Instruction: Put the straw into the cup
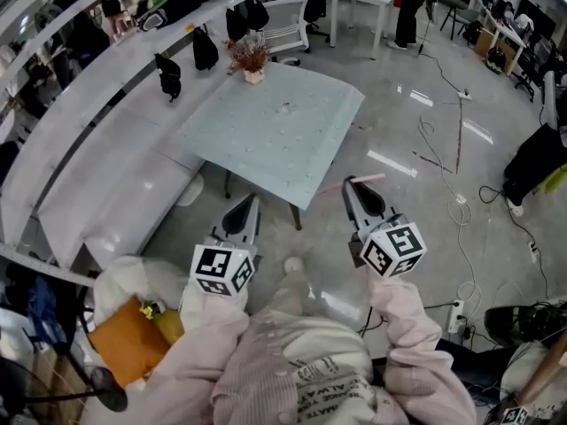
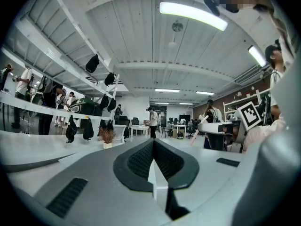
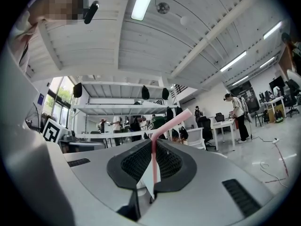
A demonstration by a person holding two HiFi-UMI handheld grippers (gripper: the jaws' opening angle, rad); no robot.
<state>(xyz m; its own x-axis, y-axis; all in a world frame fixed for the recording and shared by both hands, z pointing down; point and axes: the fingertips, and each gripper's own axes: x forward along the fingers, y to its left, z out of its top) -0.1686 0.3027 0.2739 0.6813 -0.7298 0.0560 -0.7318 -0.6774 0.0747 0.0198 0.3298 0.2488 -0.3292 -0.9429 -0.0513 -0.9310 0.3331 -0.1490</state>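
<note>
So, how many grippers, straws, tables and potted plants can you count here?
Grippers: 2, the left gripper and the right gripper
Pink straw: 1
Potted plant: 1
Table: 1
Total: 5

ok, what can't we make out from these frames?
- The cup: it appears in no view. The table in the head view shows only a potted plant and specks too small to identify.
- Lower end of the straw: hidden where it is clamped inside the right gripper, in the right gripper view.
- Head view: only the straw's pink tip shows past that gripper.
</note>
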